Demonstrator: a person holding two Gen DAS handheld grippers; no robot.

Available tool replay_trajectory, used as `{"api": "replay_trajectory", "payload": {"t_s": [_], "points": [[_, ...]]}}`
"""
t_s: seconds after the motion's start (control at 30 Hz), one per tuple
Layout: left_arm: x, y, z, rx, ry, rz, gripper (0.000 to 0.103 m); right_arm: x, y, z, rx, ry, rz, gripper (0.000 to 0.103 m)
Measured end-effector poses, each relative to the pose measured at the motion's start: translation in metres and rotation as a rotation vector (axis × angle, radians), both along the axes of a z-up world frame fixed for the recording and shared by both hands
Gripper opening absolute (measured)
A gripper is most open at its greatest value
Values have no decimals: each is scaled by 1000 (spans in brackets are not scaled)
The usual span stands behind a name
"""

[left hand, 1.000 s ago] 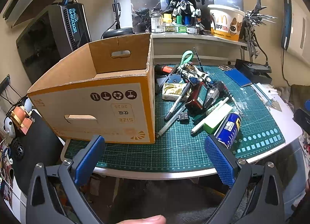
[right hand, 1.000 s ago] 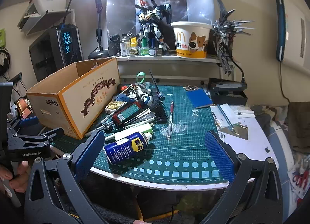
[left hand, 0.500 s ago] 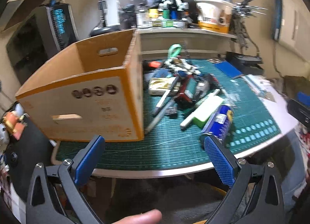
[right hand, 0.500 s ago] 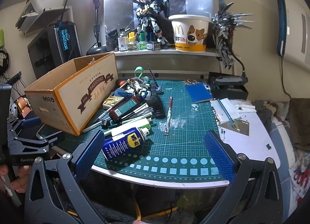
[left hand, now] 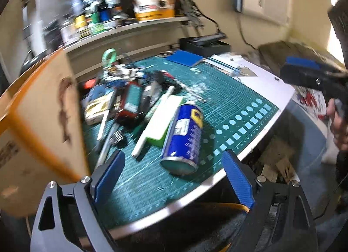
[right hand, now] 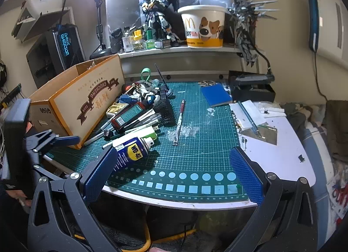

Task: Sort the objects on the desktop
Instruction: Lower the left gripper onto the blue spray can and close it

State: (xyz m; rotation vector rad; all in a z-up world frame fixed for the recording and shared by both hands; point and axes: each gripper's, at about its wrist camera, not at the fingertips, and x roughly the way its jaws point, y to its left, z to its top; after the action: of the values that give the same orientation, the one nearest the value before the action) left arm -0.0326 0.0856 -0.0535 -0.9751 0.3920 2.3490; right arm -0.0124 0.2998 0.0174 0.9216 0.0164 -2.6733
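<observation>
A blue WD-40 can (left hand: 184, 134) (right hand: 132, 149) lies on the green cutting mat (right hand: 195, 143) near the front edge. Beside it lie a white and green block (left hand: 165, 119), pens, a red tester (right hand: 130, 117) and a small robot model (right hand: 143, 93), piled next to an open cardboard box (right hand: 82, 99) (left hand: 39, 110). My left gripper (left hand: 174, 178) is open and empty just in front of the can. My right gripper (right hand: 171, 169) is open and empty over the mat's front edge. The left gripper also shows in the right wrist view (right hand: 63, 141).
A red pen (right hand: 179, 119) lies alone mid-mat. A blue notebook (right hand: 215, 95) and a black tray (right hand: 252, 88) are at the back right. White paper scraps (right hand: 250, 114) lie on the right. A shelf (right hand: 174, 49) holds bottles, a model and a paper bucket.
My left gripper has swung right and moved closer, from facing the box to facing the WD-40 can; its view is blurred. My right gripper has moved slightly forward. Both stay open.
</observation>
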Motion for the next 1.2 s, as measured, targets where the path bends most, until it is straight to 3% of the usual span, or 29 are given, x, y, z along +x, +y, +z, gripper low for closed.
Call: {"api": "replay_trajectory", "payload": {"t_s": [0.07,0.23,0.43,0.5,0.53,0.8,1.0,1.2], "points": [[-10,6,-7,-10,-29,-24,61,-2,2,-2,-1,-7,1,103],[-30,19,-22,-21,-84,-61,60,-7,8,-8,-6,-24,2,103],[-37,26,-23,-58,-92,-52,60,-14,16,-15,-18,-44,-1,103],[-34,28,-23,-64,-113,-55,53,-16,17,-17,-21,-51,-1,103],[-32,28,-24,-58,-120,-60,44,-16,17,-18,-23,-54,0,103],[-21,30,-28,28,-226,-116,44,-20,18,-24,-30,-72,9,103],[-27,49,-36,-12,-227,-90,45,-21,21,-26,-30,-84,5,103],[-25,35,-28,86,-224,-31,44,-22,33,-25,-44,-84,-18,103]]}}
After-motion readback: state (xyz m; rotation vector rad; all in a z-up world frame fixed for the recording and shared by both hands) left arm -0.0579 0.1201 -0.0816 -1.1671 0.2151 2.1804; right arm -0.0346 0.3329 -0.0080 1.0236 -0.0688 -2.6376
